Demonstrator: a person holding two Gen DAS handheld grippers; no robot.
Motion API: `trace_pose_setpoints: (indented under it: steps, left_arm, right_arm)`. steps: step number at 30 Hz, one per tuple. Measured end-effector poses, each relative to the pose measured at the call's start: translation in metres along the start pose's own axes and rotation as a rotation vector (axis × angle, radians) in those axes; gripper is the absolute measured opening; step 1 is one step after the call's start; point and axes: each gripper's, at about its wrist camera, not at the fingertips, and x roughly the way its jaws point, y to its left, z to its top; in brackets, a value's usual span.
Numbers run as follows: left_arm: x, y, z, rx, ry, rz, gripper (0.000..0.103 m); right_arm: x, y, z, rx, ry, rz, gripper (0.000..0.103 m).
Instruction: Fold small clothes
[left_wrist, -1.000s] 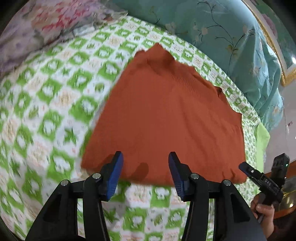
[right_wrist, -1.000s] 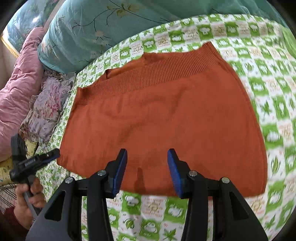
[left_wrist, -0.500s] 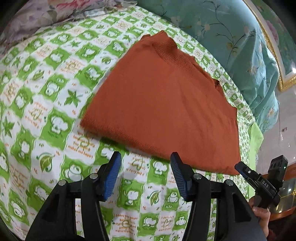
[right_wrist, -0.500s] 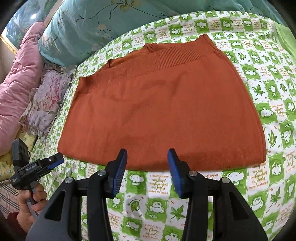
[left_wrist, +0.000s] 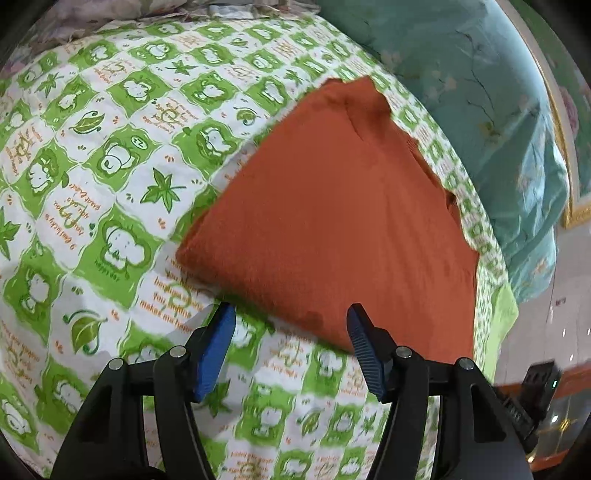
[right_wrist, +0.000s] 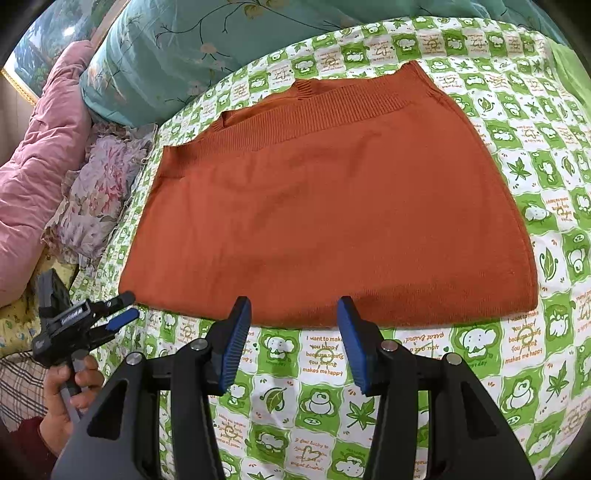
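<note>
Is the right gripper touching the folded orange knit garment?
Apart. In the right wrist view, the right gripper is open, fingertips short of the orange knit garment's near edge, nothing between them.

Rust-orange knit garment (right_wrist: 332, 206), lying flat on the bed, folded into a trapezoid that is narrower at the far end and wider at the near end. A ribbed band (right_wrist: 314, 110) runs across the far end, with a second ribbed layer showing just behind it, so at least two layers are stacked there. The near edge is a straight, smooth line; the side edges slope outward toward it. The surface is smooth apart from faint shallow creases near the middle. In the left wrist view the same garment (left_wrist: 343, 221) appears obliquely, one corner nearest the camera.
</note>
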Motion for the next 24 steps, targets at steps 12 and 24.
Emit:
trace_pose_setpoints:
  steps: [12, 24]
  left_arm:
    - [0.023, 0.003, 0.029, -0.116, -0.099, 0.026, 0.046]
    - [0.003, -0.112, 0.026, 0.245, -0.153, -0.02, 0.009]
  right_arm:
    - [0.004, -0.021, 0.015, 0.032, 0.018, 0.025, 0.05]
    - [-0.003, -0.052, 0.039, 0.068, -0.009, 0.047, 0.05]
